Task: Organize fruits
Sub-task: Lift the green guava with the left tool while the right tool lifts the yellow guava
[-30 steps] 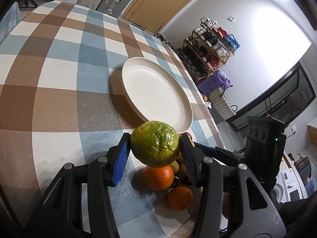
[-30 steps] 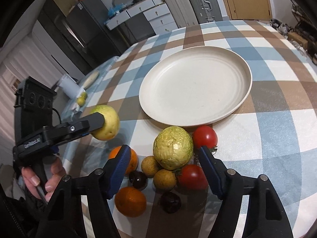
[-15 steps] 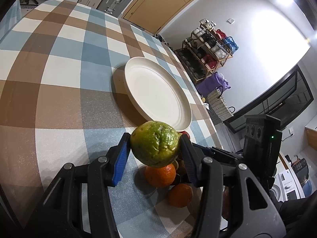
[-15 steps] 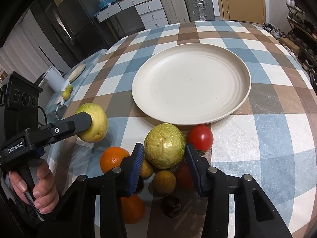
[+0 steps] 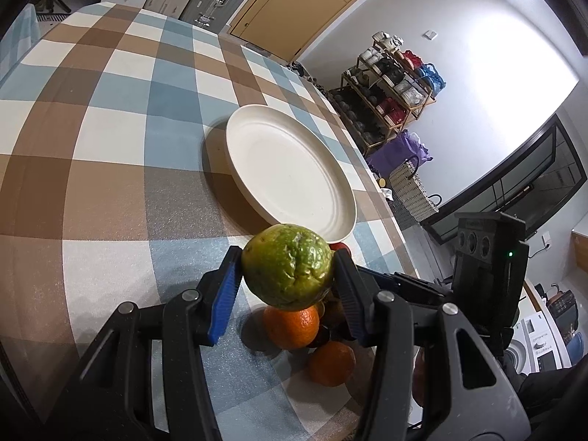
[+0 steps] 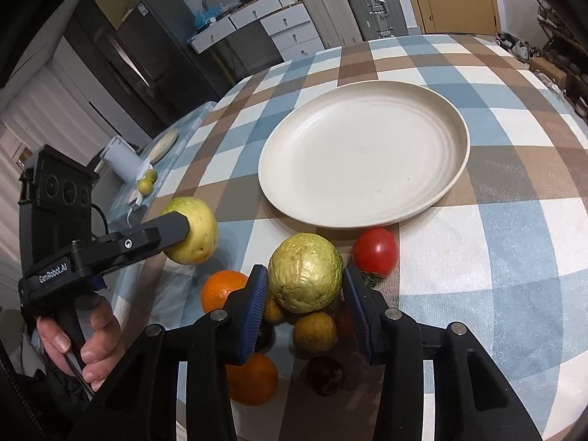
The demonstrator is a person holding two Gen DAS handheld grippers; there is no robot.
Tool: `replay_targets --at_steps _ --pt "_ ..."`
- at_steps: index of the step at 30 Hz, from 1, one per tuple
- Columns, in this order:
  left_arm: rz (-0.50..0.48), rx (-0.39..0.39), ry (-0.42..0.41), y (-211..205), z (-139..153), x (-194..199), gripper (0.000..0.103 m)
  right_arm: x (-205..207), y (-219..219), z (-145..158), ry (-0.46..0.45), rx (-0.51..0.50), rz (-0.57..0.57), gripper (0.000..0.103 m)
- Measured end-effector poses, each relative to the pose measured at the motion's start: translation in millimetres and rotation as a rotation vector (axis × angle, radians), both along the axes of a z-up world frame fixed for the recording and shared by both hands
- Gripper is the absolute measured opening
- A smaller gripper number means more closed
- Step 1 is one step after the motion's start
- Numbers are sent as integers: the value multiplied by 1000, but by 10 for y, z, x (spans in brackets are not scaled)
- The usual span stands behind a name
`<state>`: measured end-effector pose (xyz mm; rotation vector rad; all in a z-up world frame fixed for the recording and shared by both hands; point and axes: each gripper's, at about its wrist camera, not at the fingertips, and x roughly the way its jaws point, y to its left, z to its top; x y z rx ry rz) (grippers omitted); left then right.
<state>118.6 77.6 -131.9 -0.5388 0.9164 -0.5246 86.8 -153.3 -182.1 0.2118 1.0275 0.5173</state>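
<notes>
My left gripper [image 5: 288,288] is shut on a green guava [image 5: 287,266] and holds it above the fruit pile; the same guava shows pale yellow in the right wrist view [image 6: 194,229]. My right gripper [image 6: 305,303] is shut on a wrinkled yellow-green guava [image 6: 305,272] over the pile. Below lie two oranges [image 6: 220,290], a red tomato [image 6: 375,251], small yellow fruits [image 6: 314,332] and dark plums [image 6: 325,375]. An empty cream plate [image 6: 364,154] stands just beyond the pile; it also shows in the left wrist view [image 5: 290,169].
The table has a blue, brown and white checked cloth [image 5: 110,139]. A side surface at the left holds a white cylinder [image 6: 121,163] and small green fruits [image 6: 147,182]. Suitcases [image 6: 345,3] and drawers stand beyond the table. The table edge is close behind the pile.
My right gripper has closed on the wrinkled guava, which has risen slightly off the pile. My left gripper still holds its guava and has shifted only a little.
</notes>
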Motion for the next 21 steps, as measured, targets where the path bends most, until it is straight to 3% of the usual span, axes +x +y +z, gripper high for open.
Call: replay_targets --at_steps 13,21 --pt "3 -10 2 20 -5 -21 47 133 140 -100 86 -4 -7 45" --pt "7 -11 4 53 -24 -28 47 200 164 -132 86 12 -27 47"
